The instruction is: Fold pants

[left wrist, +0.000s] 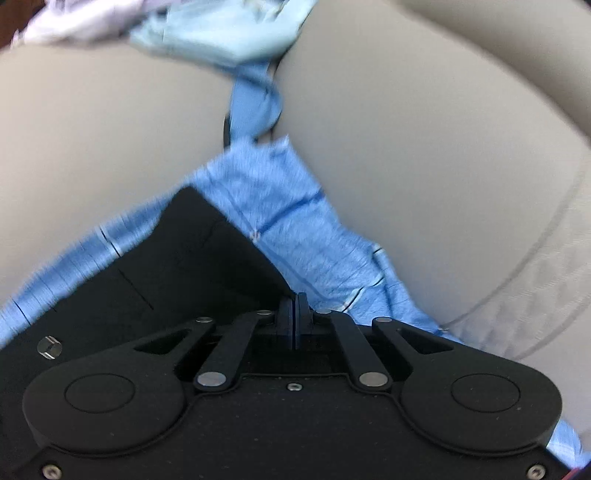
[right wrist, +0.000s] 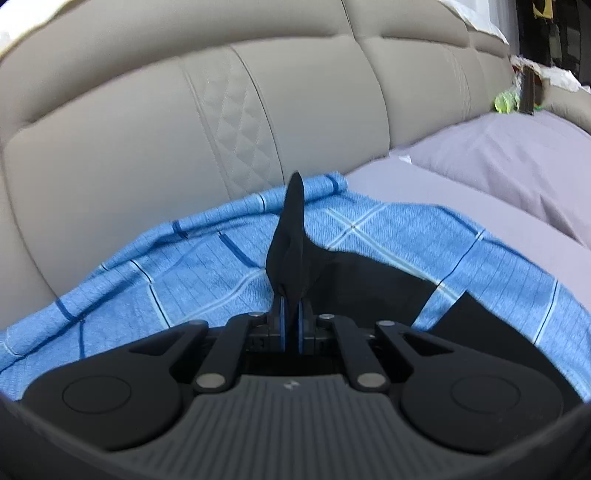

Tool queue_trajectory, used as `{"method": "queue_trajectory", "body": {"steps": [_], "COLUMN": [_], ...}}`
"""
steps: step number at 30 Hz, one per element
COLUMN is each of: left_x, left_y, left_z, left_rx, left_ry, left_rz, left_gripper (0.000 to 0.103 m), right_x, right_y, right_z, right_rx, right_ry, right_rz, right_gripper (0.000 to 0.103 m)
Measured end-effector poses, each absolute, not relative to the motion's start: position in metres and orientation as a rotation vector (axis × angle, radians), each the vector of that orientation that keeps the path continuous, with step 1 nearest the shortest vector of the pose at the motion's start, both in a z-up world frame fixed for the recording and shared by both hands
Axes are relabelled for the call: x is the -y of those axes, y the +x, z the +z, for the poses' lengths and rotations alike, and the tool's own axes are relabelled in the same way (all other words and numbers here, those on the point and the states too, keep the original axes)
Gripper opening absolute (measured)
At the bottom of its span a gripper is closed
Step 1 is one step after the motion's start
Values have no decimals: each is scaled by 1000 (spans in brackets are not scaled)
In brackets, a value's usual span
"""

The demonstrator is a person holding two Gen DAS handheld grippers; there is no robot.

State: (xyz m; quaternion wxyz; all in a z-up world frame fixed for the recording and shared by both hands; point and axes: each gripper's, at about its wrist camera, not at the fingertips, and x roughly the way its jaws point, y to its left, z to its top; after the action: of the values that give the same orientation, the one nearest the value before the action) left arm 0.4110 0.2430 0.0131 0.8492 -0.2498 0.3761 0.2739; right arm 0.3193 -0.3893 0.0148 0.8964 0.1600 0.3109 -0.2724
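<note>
Across the far side of both views runs a beige leather sofa (right wrist: 122,147), its padded backrest stitched with a diamond-pattern strip. On its seat, toward the right in the right wrist view, lies a smooth grey-lilac sheet (right wrist: 480,177). Nearer, a blue checked cloth (right wrist: 207,273) is spread over the seat, crossed by dark blue and white lines, reaching from the left edge to the right edge of that view. In the left wrist view the same blue checked cloth (left wrist: 295,229) lies beneath and just ahead of the gripper, narrowing into a twisted strip that runs away into the gap between two cushions. At the far end of that strip sits a blurred heap of pale blue fabric (left wrist: 221,33), with a white garment (left wrist: 85,22) just left of it.

On the checked cloth lie the black pants (right wrist: 369,280), near the middle and right of the right wrist view. The right gripper (right wrist: 290,321) has its jaws closed on a fold of the pants, which rises in a thin point above the fingers. In the left wrist view the black pants (left wrist: 177,266) lie flat to the near left, just beside the left gripper (left wrist: 295,321). Its jaws are pressed fully together; whether any fabric is pinched between them cannot be told.
</note>
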Motion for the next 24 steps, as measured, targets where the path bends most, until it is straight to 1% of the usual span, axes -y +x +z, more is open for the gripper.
{"method": "queue_trajectory", "body": {"steps": [7, 15, 20, 24], "left_x": [-244, -244, -236, -230], "left_y": [366, 256, 186, 148], "left_z": [51, 84, 82, 67], "left_rx": [-731, -634, -618, -644], "left_ry": [-518, -462, -407, -357], "left_rz": [492, 447, 456, 470], "left_gripper": [2, 2, 2, 2], "right_x": [400, 407, 412, 420], "right_y": [282, 216, 169, 134], "right_z": [36, 45, 39, 26], "right_rx": [-608, -598, -619, -626], "right_ry": [361, 389, 420, 484], "right_rz": [-558, -555, -568, -590], "right_gripper": [9, 7, 7, 7]}}
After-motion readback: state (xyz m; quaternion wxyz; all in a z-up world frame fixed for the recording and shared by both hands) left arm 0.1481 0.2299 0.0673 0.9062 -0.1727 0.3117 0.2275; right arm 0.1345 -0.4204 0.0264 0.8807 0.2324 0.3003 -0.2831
